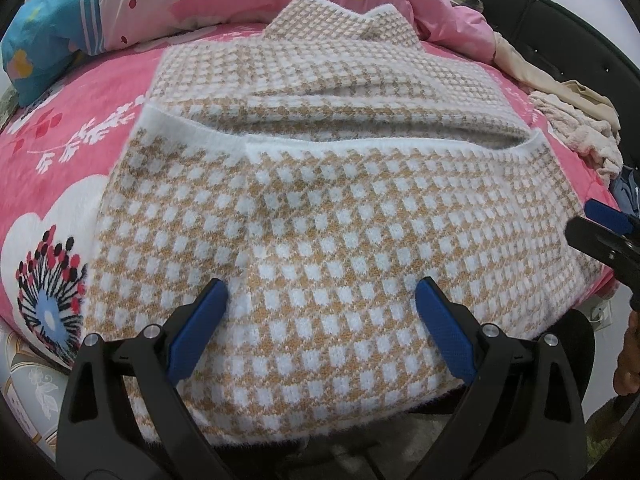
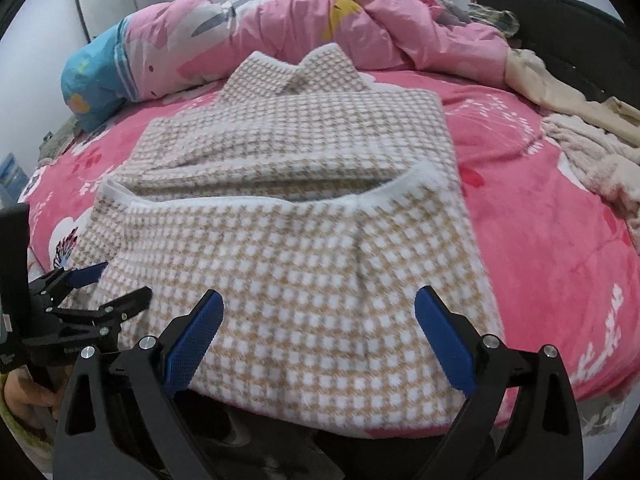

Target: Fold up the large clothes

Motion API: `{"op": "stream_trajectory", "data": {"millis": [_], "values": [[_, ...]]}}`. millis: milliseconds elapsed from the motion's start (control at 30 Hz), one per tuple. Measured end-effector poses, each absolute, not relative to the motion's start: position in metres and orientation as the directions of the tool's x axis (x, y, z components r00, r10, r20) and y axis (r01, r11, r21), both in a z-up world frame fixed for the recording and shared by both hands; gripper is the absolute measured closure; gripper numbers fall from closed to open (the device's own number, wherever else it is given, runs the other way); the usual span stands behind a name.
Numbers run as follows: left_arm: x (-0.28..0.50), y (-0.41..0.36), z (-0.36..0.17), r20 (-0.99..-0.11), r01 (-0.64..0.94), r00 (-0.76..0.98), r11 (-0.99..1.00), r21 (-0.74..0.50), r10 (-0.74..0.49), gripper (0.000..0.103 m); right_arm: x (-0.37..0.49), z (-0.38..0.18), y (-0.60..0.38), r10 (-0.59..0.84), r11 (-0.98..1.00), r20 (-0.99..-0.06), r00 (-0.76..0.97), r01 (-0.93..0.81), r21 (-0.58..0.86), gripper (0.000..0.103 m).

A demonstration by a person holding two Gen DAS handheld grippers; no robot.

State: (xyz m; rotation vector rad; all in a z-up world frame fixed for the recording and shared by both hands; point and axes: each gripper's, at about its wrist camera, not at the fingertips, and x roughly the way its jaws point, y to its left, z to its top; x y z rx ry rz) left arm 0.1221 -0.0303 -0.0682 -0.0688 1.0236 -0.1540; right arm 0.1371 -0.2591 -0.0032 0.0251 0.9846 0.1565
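Note:
A tan and white checked knit garment (image 1: 320,208) (image 2: 288,240) lies on the pink bed, its lower part folded up over the body, white hem across the middle, collar at the far end. My left gripper (image 1: 320,292) hovers open over the near edge of the fold, blue pads wide apart with nothing between them. My right gripper (image 2: 318,300) is also open above the near edge, further right. In the right wrist view the left gripper (image 2: 108,284) shows at the garment's left side. The right gripper's fingers (image 1: 604,220) show at the right in the left wrist view.
A pink flowered bed sheet (image 2: 540,240) (image 1: 68,152) covers the bed. A crumpled pink quilt (image 2: 320,20) with a blue end is heaped at the far side. Beige and cream clothes (image 2: 592,140) (image 1: 576,120) lie at the right by the dark headboard (image 2: 560,32). A hand (image 2: 24,396) holds the left tool.

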Motion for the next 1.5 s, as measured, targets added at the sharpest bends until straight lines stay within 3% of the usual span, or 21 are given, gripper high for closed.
{"op": "stream_trajectory", "data": {"millis": [467, 1500], "values": [[0.125, -0.031, -0.068, -0.856, 0.085, 0.494, 0.988, -0.127, -0.152, 0.01, 0.175, -0.045, -0.238, 0.209, 0.972, -0.864, 0.458, -0.19, 0.135, 0.009], [0.128, -0.03, -0.07, -0.86, 0.062, 0.491, 0.991, -0.122, -0.137, 0.008, 0.176, -0.053, -0.242, 0.256, 0.963, -0.853, 0.454, -0.202, 0.181, 0.006]]}}
